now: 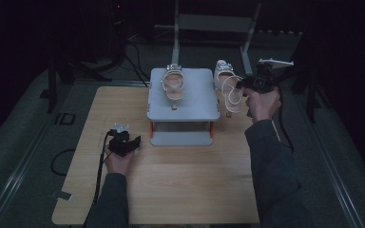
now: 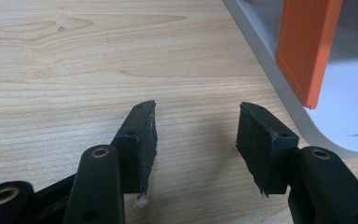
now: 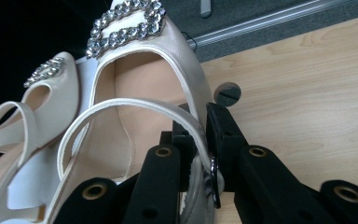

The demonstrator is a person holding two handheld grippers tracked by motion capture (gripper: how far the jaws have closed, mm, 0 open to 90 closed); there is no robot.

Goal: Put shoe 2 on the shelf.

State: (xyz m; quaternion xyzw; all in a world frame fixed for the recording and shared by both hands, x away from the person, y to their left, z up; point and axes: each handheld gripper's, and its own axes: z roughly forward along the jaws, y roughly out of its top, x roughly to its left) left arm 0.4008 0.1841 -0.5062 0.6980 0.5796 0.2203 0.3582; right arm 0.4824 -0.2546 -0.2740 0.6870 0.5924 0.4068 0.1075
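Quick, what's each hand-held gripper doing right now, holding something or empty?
Left hand-held gripper: open, empty, over the table.
Right hand-held gripper: shut on the strap of a shoe.

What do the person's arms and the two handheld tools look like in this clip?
Both forearms wear dark grey long sleeves. Each tool is black: the left tool has two flat rectangular pads on arms with brass-ringed pivot holes, a black cable trailing back and a small grey plate on top. The right tool looks alike.
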